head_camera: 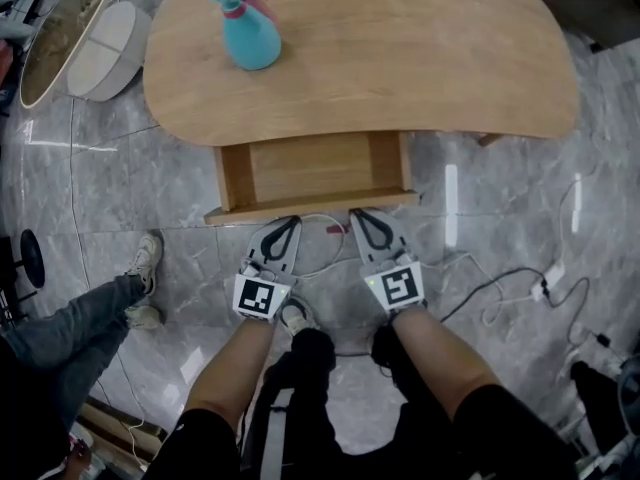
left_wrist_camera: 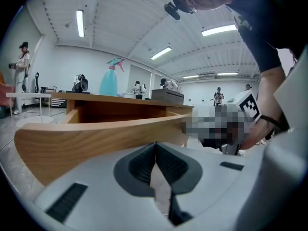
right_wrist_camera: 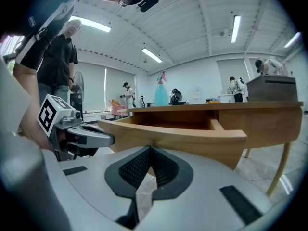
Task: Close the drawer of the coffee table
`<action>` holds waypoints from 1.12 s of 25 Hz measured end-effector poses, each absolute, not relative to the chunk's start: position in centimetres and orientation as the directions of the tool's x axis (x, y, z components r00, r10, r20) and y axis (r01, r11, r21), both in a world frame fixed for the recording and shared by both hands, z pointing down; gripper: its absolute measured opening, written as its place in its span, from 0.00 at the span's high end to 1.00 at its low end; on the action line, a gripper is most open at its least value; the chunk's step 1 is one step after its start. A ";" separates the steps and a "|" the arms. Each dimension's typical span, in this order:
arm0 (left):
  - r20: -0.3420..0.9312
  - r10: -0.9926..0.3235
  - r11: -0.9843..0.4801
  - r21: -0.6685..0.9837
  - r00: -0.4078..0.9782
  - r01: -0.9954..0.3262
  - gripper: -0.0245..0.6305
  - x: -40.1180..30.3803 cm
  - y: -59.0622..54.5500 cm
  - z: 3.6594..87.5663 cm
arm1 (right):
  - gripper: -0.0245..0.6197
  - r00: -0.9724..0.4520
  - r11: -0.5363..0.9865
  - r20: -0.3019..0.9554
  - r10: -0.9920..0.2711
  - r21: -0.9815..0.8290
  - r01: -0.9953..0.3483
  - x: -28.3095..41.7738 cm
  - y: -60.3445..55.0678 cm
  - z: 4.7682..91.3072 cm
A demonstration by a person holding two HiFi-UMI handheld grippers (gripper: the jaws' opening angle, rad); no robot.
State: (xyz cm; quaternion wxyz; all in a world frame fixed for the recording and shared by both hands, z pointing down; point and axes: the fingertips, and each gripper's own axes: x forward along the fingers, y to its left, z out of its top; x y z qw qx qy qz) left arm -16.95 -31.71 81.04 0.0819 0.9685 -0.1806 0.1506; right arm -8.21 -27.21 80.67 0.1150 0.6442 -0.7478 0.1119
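Ceiling strip lights (left_wrist_camera: 79,23) lit the room brightly; the floor (head_camera: 450,198) showed glare streaks; both gripper views curved at their edges.

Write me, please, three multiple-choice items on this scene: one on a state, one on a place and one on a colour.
1. The drawer is: A pulled out; B fully shut; C missing.
2. The spray bottle stands: A inside the drawer; B on the table top; C on a shelf.
3. The bottle's body is: A yellow; B black; C teal.
Answers: 1 A, its inside shows from above; 2 B, it stands on the wooden top; 3 C, teal with a pink trigger.
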 end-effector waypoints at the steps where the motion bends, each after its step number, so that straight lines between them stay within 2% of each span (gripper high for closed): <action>1: 0.321 -0.339 -0.913 0.113 0.884 -0.391 0.95 -17.1 -32.1 81.3 | 0.94 -0.129 0.128 0.325 -0.937 -0.024 -0.991 -8.0 -27.2 81.2; 7: 0.293 -0.355 -0.905 0.133 0.888 -0.405 0.95 -17.2 -32.9 81.5 | 0.95 -0.066 0.047 0.315 -0.947 -0.067 -0.997 -7.4 -27.5 82.2; 28: 0.222 -0.374 -0.909 0.105 0.901 -0.403 0.95 -15.3 -37.2 80.1 | 0.95 -0.038 0.035 0.280 -0.959 -0.014 -0.999 -6.0 -31.7 81.1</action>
